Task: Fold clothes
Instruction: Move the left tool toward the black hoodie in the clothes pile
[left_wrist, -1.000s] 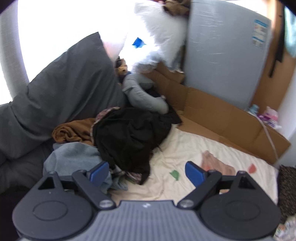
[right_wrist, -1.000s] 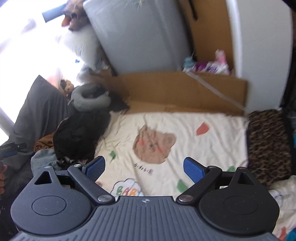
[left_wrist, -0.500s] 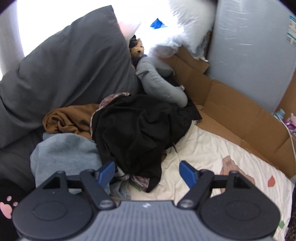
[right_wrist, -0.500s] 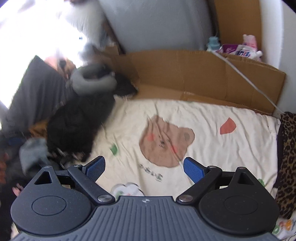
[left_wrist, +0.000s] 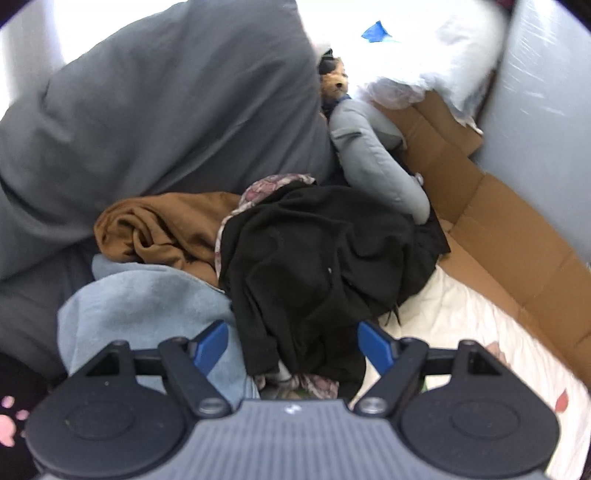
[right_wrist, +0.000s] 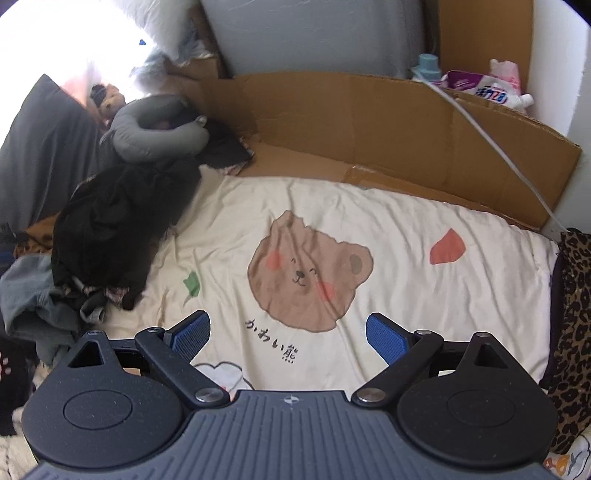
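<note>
With my left gripper (left_wrist: 293, 341) gaping wide over the black garment (left_wrist: 317, 258) heaped at twelve o'clock, and my right gripper (right_wrist: 288, 338) equally wide above the cream sheet (right_wrist: 424, 295), I risked pinching the tangled floral piece (left_wrist: 314, 386) too.

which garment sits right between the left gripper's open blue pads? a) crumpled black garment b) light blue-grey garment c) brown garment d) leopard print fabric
a: in the left wrist view the crumpled black garment hangs between the open left gripper, with the light blue-grey garment off to one side.
</note>
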